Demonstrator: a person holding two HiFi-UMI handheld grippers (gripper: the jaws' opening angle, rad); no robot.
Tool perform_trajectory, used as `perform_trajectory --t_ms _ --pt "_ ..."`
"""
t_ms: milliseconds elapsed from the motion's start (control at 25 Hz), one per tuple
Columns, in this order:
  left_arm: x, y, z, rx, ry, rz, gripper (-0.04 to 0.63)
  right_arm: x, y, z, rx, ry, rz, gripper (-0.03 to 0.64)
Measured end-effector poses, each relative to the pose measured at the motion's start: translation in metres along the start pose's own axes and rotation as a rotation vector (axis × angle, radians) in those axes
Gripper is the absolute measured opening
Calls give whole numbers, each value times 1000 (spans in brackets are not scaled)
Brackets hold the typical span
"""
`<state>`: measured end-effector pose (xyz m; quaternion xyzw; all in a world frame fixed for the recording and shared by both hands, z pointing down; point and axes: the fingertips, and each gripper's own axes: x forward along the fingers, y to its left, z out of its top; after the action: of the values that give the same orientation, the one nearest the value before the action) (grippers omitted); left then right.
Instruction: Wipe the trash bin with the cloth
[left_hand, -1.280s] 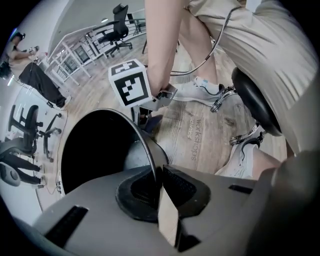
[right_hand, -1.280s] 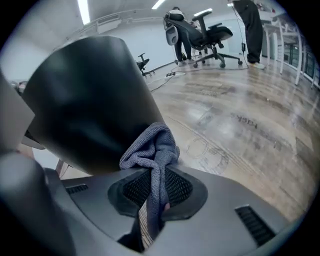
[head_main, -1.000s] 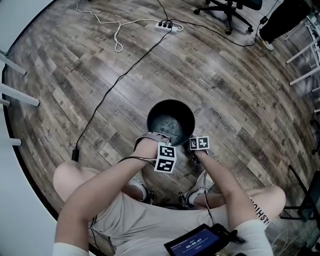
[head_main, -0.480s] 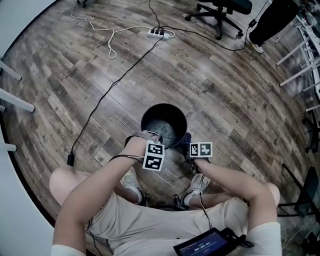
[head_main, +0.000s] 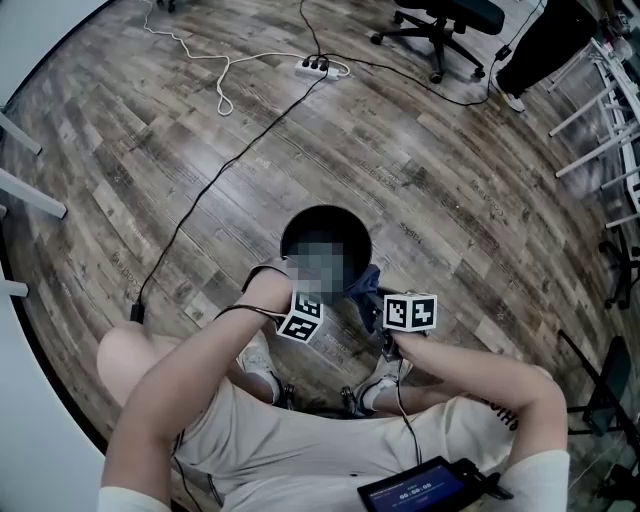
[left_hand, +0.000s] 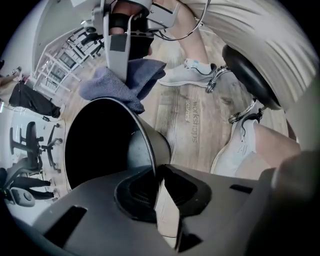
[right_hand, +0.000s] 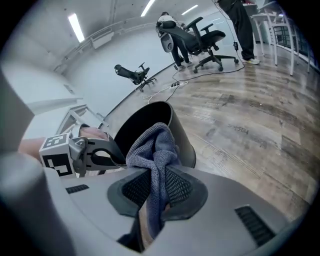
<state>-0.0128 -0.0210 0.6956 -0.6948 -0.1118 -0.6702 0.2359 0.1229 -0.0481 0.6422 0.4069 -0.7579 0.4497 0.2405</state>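
1. At the far left, a thin black cable (head_main: 200, 205) ran across the grey-brown wood-plank floor (head_main: 470, 200) up to a white power strip (head_main: 315, 66). Both lay well apart from the bin.
2. My left tool (left_hand: 159, 200) pointed down at the near-left rim of the round black trash bin (head_main: 345, 222). Its jaws had just been closing, and they stood clamped on the bin's thin wall, one jaw inside the mouth and one outside.
3. The bin itself stood on the floor just ahead of my feet, mouth up.
4. The blue-grey knitted cloth (right_hand: 156, 145) hung bunched against the bin's near-right rim, most of it outside the mouth.
5. My right tool (right_hand: 152, 212) was clamped on that cloth. A fold ran down between the pads and the rest bulged out past the tips.
6. That tool hung beside the bin's right side, near the left tool but not touching it.
7. Further right and far back, a black wheeled office chair (head_main: 440, 20) stood on the floor.
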Motion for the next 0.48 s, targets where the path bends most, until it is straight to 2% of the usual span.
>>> perform_trajectory --t_ms 160,320,480 --pt "-2 -1 8 7 -26 -3 41 20 -8 -1 -47 0 29 54" --pt "-3 -2 20 -52 -73 -34 34 40 -29 -2 -104 9 -10 54" --pt "-4 -1 23 -78 -88 -53 32 70 -53 -14 -186 24 -38 54"
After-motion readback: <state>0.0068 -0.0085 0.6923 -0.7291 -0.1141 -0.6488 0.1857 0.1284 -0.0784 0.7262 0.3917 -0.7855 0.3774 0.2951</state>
